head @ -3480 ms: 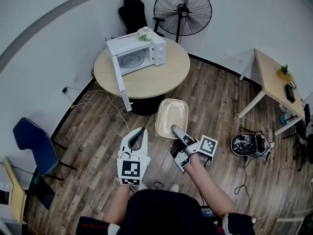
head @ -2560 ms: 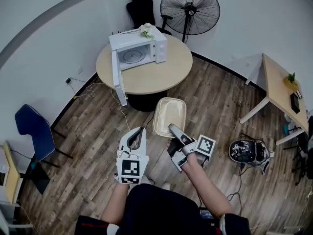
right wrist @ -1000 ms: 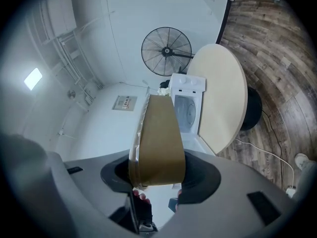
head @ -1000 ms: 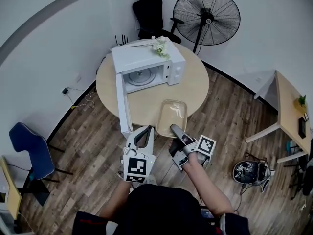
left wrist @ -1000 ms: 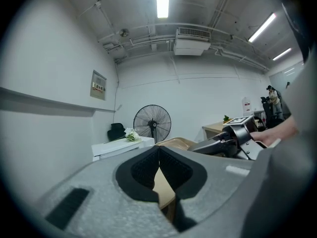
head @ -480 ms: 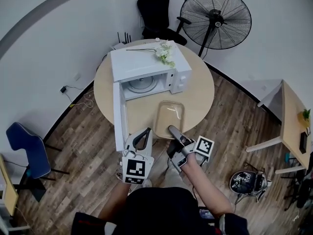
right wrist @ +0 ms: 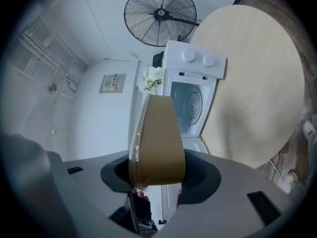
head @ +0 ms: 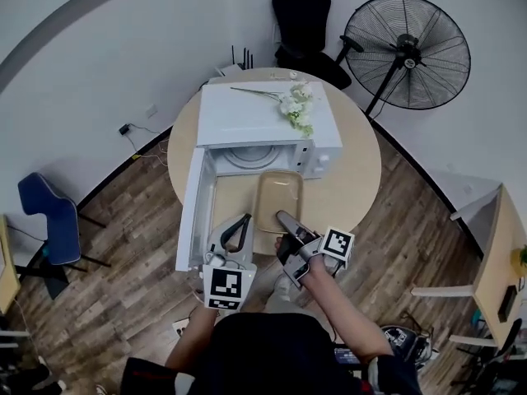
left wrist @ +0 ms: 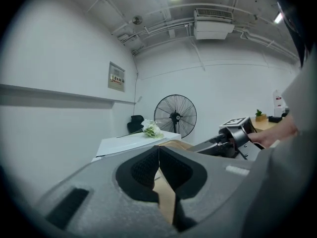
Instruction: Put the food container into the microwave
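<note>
The white microwave [head: 268,122] stands on the round wooden table [head: 354,179] with its door [head: 191,212] swung open to the left and the glass turntable [head: 251,156] showing. My right gripper [head: 282,219] is shut on the near rim of the tan, clear-lidded food container [head: 277,197], which hangs level over the table just in front of the oven opening. In the right gripper view the container [right wrist: 157,138] sticks out from the right gripper [right wrist: 157,177] toward the microwave [right wrist: 190,98]. My left gripper [head: 243,219] is beside it on the left, shut and empty; its pads [left wrist: 148,165] meet.
White flowers [head: 296,109] lie on top of the microwave. A standing fan [head: 408,52] and a black chair [head: 305,11] are behind the table. A blue chair [head: 49,216] stands at the left, a second wooden table [head: 506,253] at the right. Cables trail on the floor by the wall.
Both grippers and the container have come forward toward the table. The container, earlier at the table's near edge, now hangs right before the microwave opening. The grip is unchanged.
</note>
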The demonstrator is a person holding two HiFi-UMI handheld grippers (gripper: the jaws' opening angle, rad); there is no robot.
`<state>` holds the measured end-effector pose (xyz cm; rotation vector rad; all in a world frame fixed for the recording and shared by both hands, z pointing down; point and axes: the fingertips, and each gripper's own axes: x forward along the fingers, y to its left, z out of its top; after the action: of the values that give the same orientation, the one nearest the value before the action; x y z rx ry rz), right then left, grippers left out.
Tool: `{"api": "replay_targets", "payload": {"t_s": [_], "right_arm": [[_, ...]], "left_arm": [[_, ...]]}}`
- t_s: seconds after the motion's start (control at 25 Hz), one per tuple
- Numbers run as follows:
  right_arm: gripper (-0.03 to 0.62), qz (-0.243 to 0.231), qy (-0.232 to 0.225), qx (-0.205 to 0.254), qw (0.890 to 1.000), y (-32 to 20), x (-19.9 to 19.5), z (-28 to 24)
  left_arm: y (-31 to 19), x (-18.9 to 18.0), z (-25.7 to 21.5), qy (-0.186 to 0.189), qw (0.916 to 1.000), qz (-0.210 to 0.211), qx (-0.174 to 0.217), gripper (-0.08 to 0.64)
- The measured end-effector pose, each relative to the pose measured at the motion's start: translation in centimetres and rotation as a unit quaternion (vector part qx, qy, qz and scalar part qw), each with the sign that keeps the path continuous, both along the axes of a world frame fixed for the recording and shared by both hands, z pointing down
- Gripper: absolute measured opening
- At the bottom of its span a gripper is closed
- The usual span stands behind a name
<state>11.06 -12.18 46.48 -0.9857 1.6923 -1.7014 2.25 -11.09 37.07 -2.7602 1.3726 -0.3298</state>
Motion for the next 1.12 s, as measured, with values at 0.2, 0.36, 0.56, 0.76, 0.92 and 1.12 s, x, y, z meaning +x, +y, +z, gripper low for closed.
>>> {"api": "replay_targets", "payload": {"t_s": [0.2,0.36,0.56,0.76,0.92,1.12], "right_arm": [[0.201,-0.038,0.001,-0.011,0.999,-2.4,0.9,0.9],[0.201,-0.066,0.0,-0.02,0.998,-3.6,0.8,2.0],[0.201,-0.09,-0.003,-0.032,0.995,-4.2,0.8,3.5],[0.201,-0.096,-0.003,-0.051,0.994,-5.0,0.6,5.6],[0.201,-0.091,-0.004,-0.06,0.994,-6.1,-0.1,7.0],[0.201,-0.086,-0.002,-0.077,0.993,-7.5,-1.1,8.8]], "left_arm": [[-1.5,0.7,0.7,-0.009,0.999,-0.043,-0.01,0.017],[-2.2,1.0,1.7,-0.016,0.997,-0.072,-0.021,0.017],[-2.3,1.1,3.3,-0.02,0.9941,-0.101,-0.036,0.017],[-2.4,0.9,5.5,-0.024,0.9922,-0.107,-0.059,0.017],[-2.8,0.8,7.0,-0.023,0.9921,-0.097,-0.076,0.017],[-4.3,0.6,8.8,-0.021,0.9919,-0.082,-0.095,0.017]]}}
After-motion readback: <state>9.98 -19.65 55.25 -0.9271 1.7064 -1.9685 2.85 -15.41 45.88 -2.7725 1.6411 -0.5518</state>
